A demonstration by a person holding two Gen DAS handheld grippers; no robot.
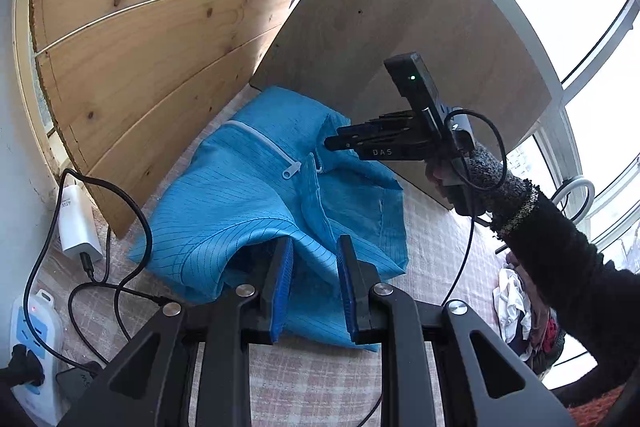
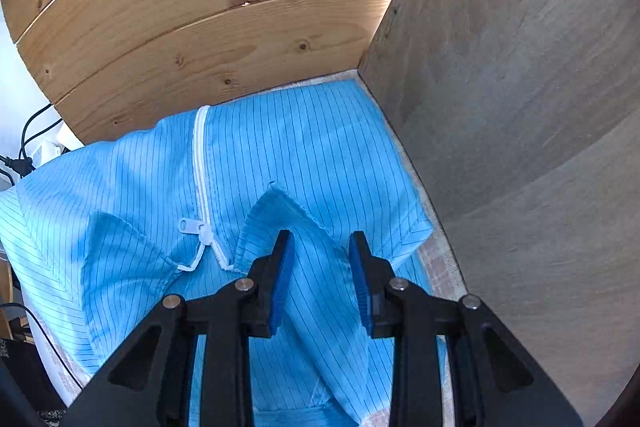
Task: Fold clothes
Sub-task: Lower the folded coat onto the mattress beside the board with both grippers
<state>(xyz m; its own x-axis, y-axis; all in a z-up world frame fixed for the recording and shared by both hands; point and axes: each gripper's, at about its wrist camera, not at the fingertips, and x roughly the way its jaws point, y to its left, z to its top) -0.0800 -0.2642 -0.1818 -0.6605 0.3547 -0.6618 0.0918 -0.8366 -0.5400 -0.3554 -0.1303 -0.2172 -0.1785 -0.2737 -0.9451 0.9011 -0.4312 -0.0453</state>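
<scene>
Left gripper (image 1: 314,283) sits with jaws apart, a clear gap between the blue pads (image 1: 280,291); we see blue fabric in the gap and behind it, but neither pad presses on it, so we read it as released. Right gripper (image 2: 322,279) is the same: pads spread, a raised fold of cloth standing between them, no pinch visible.

We've got the blue jacket (image 1: 256,203) straight ahead of and below the left fingers, crumpled on a pale checked cloth (image 1: 320,379). Thin dark pinstripes, white zipper (image 2: 202,179) running away from the right tool, and its pull tab (image 2: 190,225) just left of the right gripper's left finger. The collar flap (image 2: 276,215) peaks directly ahead of the right tips.

From the left wrist view we see the right gripper (image 1: 330,143) ahead and to the right, tips over the far part of the jacket near the collar, held by a hand (image 1: 440,179) in a dark knit sleeve (image 1: 560,251).

Pine board (image 2: 200,27) stands beyond the jacket; a grey panel (image 2: 520,107) stands to the right of the right tool, its base near the jacket's edge.

Left of the left gripper: white charger (image 1: 78,223), black cables (image 1: 132,211), power strip (image 1: 28,343). Far right of it, a pile of mixed clothes (image 1: 520,311).
</scene>
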